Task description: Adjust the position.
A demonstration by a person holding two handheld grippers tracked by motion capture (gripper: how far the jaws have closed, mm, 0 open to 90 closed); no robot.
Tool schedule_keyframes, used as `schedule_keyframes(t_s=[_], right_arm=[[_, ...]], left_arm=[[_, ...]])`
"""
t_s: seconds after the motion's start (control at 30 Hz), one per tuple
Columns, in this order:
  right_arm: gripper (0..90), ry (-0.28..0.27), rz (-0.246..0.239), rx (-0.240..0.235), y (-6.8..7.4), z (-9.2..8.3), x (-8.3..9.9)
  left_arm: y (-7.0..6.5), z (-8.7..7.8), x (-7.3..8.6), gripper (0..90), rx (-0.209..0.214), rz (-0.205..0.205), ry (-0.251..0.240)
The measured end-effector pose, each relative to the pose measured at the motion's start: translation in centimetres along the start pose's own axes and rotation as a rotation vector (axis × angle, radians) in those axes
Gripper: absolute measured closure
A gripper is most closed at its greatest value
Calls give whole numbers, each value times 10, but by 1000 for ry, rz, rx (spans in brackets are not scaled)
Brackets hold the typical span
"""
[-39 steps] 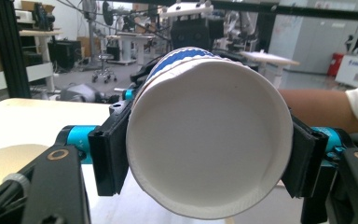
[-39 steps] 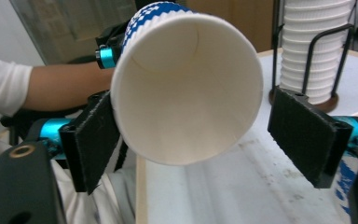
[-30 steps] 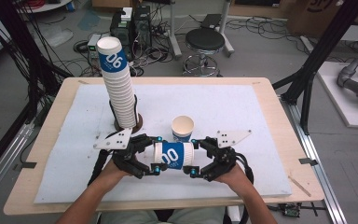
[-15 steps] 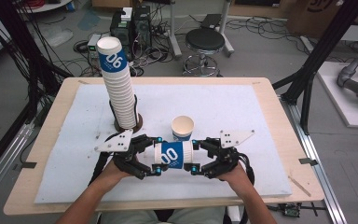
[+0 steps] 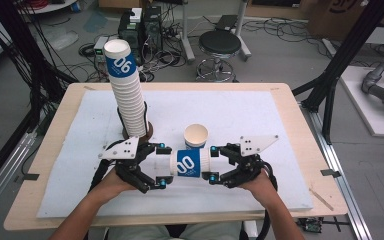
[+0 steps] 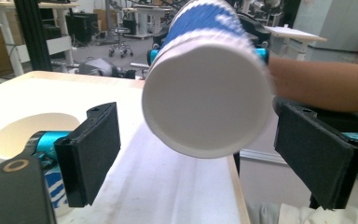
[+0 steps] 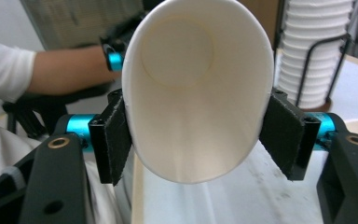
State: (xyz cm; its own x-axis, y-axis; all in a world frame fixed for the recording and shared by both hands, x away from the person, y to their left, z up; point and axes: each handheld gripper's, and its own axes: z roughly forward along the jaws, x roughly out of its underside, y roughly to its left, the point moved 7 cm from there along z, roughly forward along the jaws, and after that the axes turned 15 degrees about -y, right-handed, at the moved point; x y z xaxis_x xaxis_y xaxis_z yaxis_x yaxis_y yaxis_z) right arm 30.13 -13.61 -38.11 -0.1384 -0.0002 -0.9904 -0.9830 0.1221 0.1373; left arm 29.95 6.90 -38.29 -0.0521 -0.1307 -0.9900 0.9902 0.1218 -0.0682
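two grippers meet over the near middle of the white mat point(image 5: 280, 130) on the wooden surface point(image 5: 55, 165), with a paper cup point(image 5: 187, 163) lying on its side in the air between them. the landmark here is the tall cup stack point(image 5: 127, 95), which stands in a black wire holder toward the far left of the mat; the held cup is near the stack's foot, to its right and closer to the person.

the right gripper point(image 5: 213, 163) has its jaws pressed on the cup's open rim, squeezing the mouth into an oval; they have just been closing on it, and the pads point(image 7: 116, 135) touch the rim on both sides in the right gripper view. the left gripper point(image 5: 161, 165) sits at the cup's closed base, its jaws having just opened wide; in the left gripper view the pads point(image 6: 93, 149) stand clear of the white base point(image 6: 205, 93) on either side.

a single upright cup point(image 5: 196, 136) stands on the mat just right of the stack's foot, just beyond the held cup.
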Motion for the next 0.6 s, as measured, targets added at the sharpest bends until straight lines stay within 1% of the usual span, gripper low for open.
schedule_keyframes(t_s=[0.07,0.13,0.23,0.33,0.37,0.4,0.53,0.6], right_arm=[[315,28,-12,11,-2,1,-2],[315,60,-22,9,-2,3,-5],[315,120,-54,20,-4,5,-9],[315,174,-65,32,-6,7,-14],[315,201,-83,32,-7,6,-14],[315,219,-91,37,-8,7,-16],[315,289,-112,36,-8,9,-21],[315,321,-123,40,-8,11,-23]], left_arm=[[2,-3,-3,145,-14,8,18],[3,-6,-7,145,-15,19,45],[4,-9,-14,145,-19,26,80],[5,-11,-18,145,-25,40,117],[6,-11,-19,145,-26,42,124],[6,-12,-20,145,-25,42,132],[9,-11,-23,147,-31,43,166],[10,-10,-23,146,-25,44,189]])
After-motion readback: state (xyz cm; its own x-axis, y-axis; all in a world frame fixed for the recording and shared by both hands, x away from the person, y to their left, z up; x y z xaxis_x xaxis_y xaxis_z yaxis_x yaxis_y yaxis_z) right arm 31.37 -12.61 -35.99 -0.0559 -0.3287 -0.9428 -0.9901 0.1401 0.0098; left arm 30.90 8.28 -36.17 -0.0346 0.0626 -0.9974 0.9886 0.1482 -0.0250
